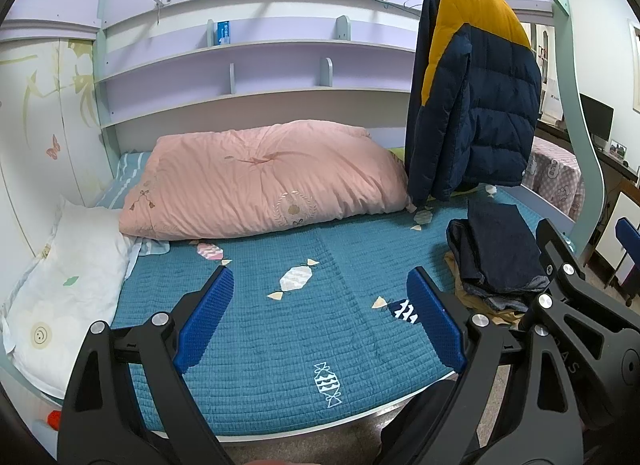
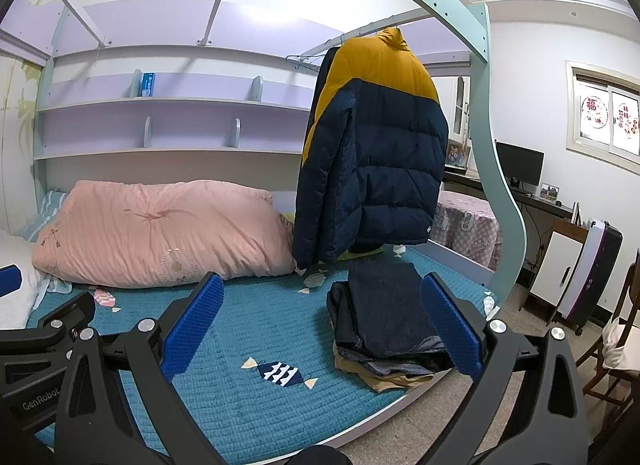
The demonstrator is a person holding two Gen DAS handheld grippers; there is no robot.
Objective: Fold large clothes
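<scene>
A navy and mustard puffer jacket [image 1: 480, 97] [image 2: 376, 161] hangs on a rail over the far right part of the bed. Below it a stack of folded dark clothes [image 1: 500, 257] [image 2: 384, 313] lies on the teal quilted bedspread [image 1: 280, 329] [image 2: 256, 345], with a tan garment [image 2: 384, 379] at the bottom. My left gripper [image 1: 320, 317] is open above the bedspread's front part, holding nothing. My right gripper [image 2: 322, 325] is open too, with the folded stack just past its right finger [image 2: 452, 329]. The right gripper's body [image 1: 576, 297] shows at the left view's right edge.
A pink folded duvet [image 1: 260, 181] [image 2: 160, 233] lies along the back of the bed and a white pillow [image 1: 64, 289] at the left. Lilac shelves [image 1: 256, 61] span the wall. A desk with a monitor [image 2: 520, 165], a suitcase [image 2: 592, 269] and a chair [image 2: 616, 345] stand to the right.
</scene>
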